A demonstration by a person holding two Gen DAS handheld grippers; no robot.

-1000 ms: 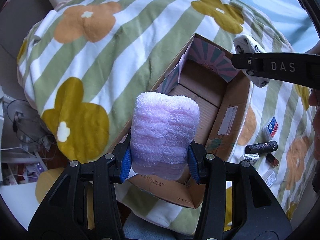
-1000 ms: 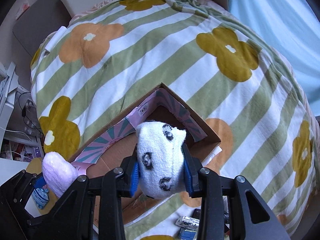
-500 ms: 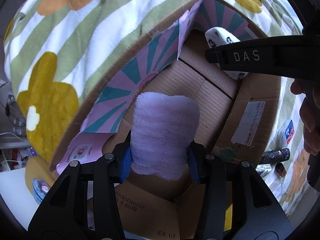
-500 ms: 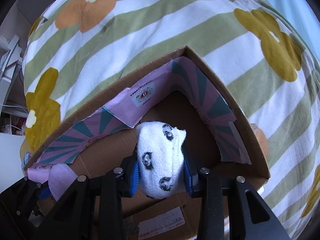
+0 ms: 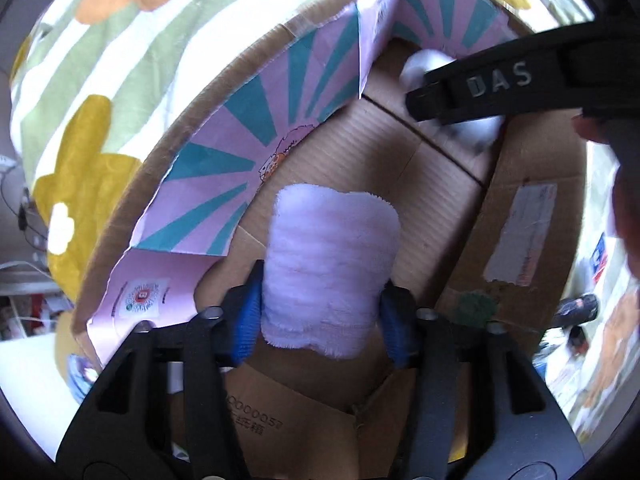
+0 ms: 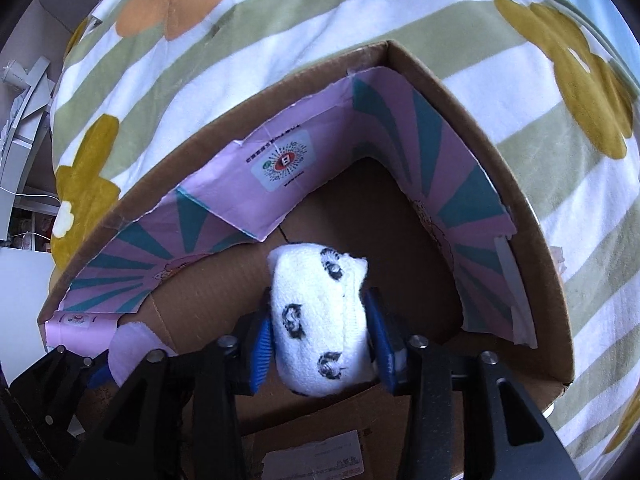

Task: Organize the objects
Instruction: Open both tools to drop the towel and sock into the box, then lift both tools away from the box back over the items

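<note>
A fluffy purple towel roll (image 5: 332, 264) rests on the floor of an open cardboard box (image 5: 516, 184). My left gripper (image 5: 322, 296) points down over it. Its jaws are opening, and the blue pads stand at the roll's sides without squeezing it. A white sock roll with black marks (image 6: 316, 320) lies deeper in the same box (image 6: 516, 216), between the pads of my right gripper (image 6: 320, 332). Those jaws are opening too, with a gap showing on the sock's right side. The left wrist view shows the right gripper's black finger (image 5: 496, 80) across the blurred sock (image 5: 420, 66).
The box has pink and teal paper lining (image 6: 280, 168) and sits on a bed with a green-striped floral blanket (image 6: 280, 20). Small dark items (image 5: 576, 308) lie on the blanket right of the box. A person's hand (image 5: 628, 200) is at the right edge.
Both grippers came down into the box with their rolls. Their jaws, shut on the rolls before, have spread, and both rolls now lie on the box floor.
</note>
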